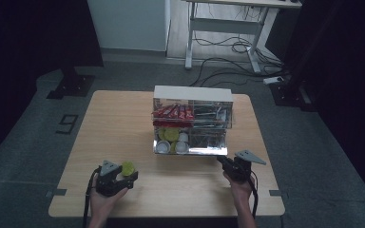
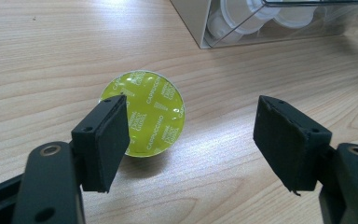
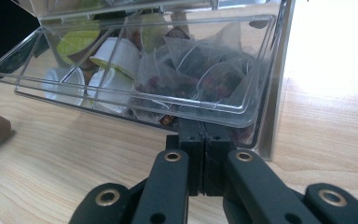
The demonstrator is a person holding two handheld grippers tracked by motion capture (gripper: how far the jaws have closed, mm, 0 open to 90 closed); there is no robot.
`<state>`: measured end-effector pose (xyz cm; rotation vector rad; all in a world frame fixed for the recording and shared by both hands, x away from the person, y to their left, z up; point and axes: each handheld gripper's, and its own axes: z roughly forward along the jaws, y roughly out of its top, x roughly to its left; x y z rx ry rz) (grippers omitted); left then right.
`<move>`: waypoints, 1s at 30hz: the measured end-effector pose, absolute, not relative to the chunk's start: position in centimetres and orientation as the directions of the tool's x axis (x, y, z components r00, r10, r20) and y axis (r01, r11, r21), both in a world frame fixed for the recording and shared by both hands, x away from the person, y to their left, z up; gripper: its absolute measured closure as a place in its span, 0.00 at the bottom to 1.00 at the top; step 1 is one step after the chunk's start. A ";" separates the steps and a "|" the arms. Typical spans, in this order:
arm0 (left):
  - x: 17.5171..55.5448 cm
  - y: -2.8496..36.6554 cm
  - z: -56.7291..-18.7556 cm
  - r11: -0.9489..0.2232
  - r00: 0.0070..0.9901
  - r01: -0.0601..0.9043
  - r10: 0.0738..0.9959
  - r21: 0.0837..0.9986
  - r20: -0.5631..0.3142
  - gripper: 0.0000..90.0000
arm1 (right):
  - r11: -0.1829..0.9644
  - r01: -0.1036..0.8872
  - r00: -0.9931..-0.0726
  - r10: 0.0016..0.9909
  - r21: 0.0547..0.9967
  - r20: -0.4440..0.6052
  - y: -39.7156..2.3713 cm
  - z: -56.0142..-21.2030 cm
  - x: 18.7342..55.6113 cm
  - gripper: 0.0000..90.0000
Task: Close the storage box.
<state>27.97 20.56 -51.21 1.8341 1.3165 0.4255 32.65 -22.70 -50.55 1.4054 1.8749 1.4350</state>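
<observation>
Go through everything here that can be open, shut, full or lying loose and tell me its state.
Left gripper: open, over the capsule.
Right gripper: shut, under the flap's edge.
Green capsule: loose on the table, foil lid up.
Clear flap of the organizer: swung up, open.
Lower compartment: holds cups and tea bags.

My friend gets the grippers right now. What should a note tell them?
Left gripper: open, jaws wide, low over the table. A lime-green cappuccino capsule sits foil up by one jaw, not gripped.
Right gripper: shut, tips at the front edge of the clear flap on the organizer; whether it pinches the flap cannot be told.
Lower compartment: more capsules and tea bags. Upper: red sachets.
Done: one capsule is out on the table.
Left: probably grasp or leave it, then lower the flap.
</observation>
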 end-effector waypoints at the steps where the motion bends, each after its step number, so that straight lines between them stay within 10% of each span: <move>1: 28.0 20.6 -51.2 -0.118 0.396 0.623 0.900 0.773 -0.182 0.30 | -0.028 0.471 -0.420 0.872 0.882 0.252 -22.7 -50.6 32.6 0.98; 30: 27.9 21.0 -51.0 -0.109 0.392 0.619 0.901 0.777 -0.185 0.31 | 0.006 0.501 -0.439 0.863 0.866 0.248 -22.0 -51.2 32.1 0.93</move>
